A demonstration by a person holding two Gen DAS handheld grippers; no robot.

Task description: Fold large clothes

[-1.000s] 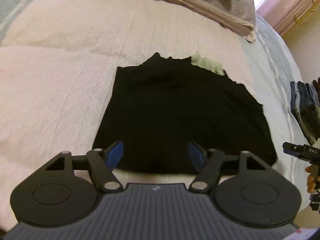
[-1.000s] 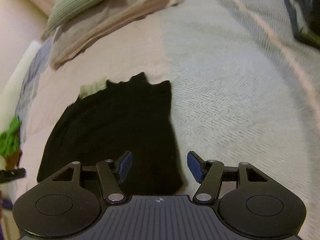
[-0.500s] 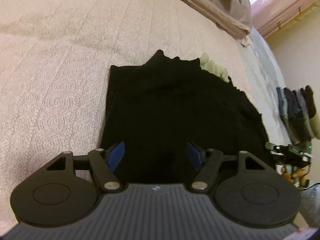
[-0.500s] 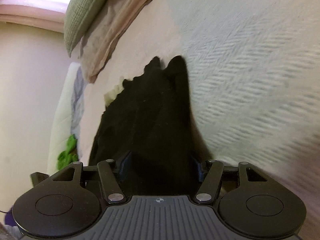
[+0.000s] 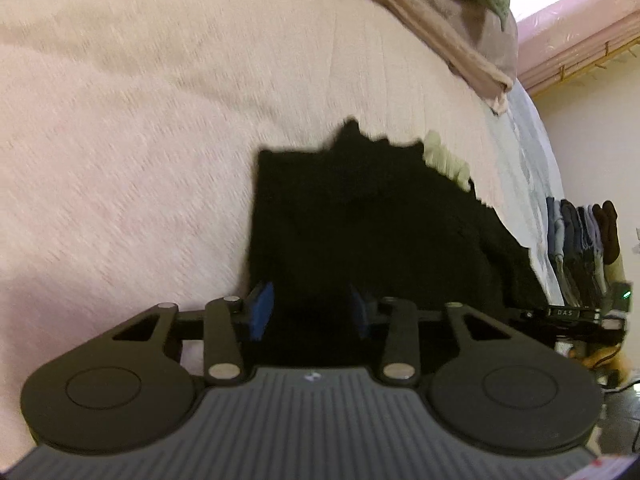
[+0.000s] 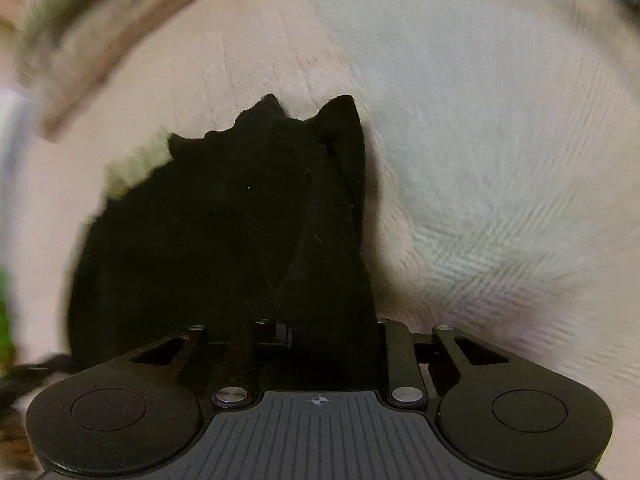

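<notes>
A black garment (image 5: 360, 232) lies folded flat on the bed, its collar end pointing away from me. My left gripper (image 5: 310, 312) is at its near left hem, blue pads half-closed and still apart, with the hem between them. My right gripper (image 6: 330, 328) is at the near right corner of the same garment (image 6: 220, 220). There a ridge of black cloth rises into the jaws and hides the pads, and the finger arms are swung inward. In the left wrist view the right gripper (image 5: 568, 314) shows at the garment's right edge.
The pink bedcover (image 5: 140, 140) spreads to the left, a pale blue-grey cover (image 6: 500, 160) to the right. A light green cloth (image 5: 446, 160) peeks from under the garment's far edge. Pillows and a beige blanket (image 5: 440, 8) lie at the head. Folded clothes (image 5: 580, 240) are stacked at the right.
Both grippers dropped to the garment's near edge and their fingers swung inward. The right corner of the cloth now rises into the right jaws.
</notes>
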